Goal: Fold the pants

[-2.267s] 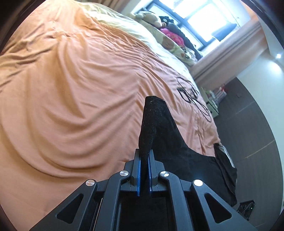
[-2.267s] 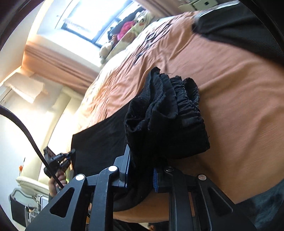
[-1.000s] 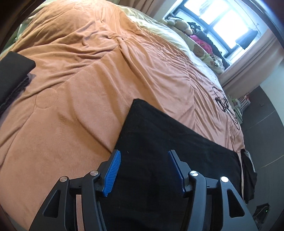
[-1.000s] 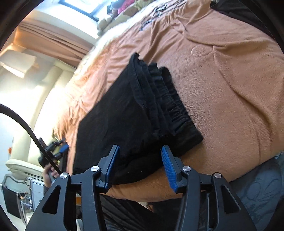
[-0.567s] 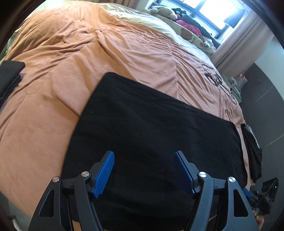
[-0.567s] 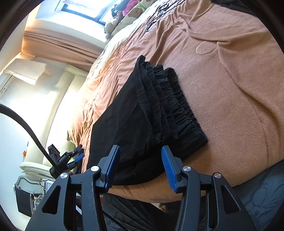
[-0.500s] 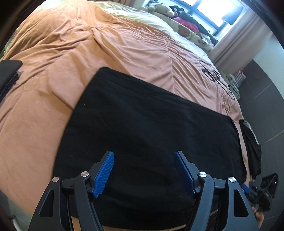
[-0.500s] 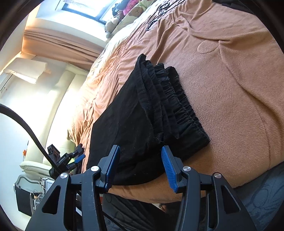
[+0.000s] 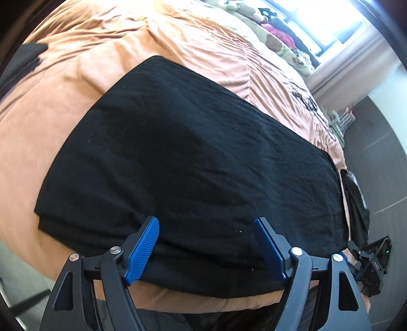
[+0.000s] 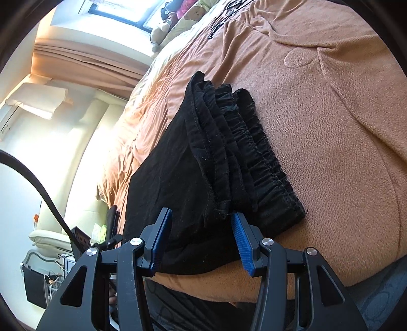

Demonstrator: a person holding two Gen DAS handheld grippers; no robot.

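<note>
Left wrist view: a pair of black fabric pants (image 9: 193,152), folded into a broad flat rectangle, lies on an orange-brown bedspread (image 9: 76,76) that covers a wide bed. The pants sit near the front edge of the bed, with their near edge close to where the bedspread curves down. The left gripper (image 9: 206,242), black with blue ribbed pads, hovers over that near edge with its jaws spread wide apart, holding nothing. At the far left, a dark folded cloth (image 9: 25,61) rests on the bedspread, well apart from the pants. Stuffed toys (image 9: 277,43) lie along the far side of the bed below a bright window (image 9: 328,20).

Right wrist view: the same pants (image 10: 188,178) are seen from one end, where a gathered elastic waistband (image 10: 257,152) lies stacked in several layers along the right side of the bundle. The right gripper (image 10: 202,234) is poised just above the near corner of the pants, its jaws apart and empty, blue pads on either side of the stacked hems. The bedspread (image 10: 330,114) stretches away to the right. Beige curtains (image 10: 86,61) hang beside the window (image 10: 119,10) at upper left.
</note>
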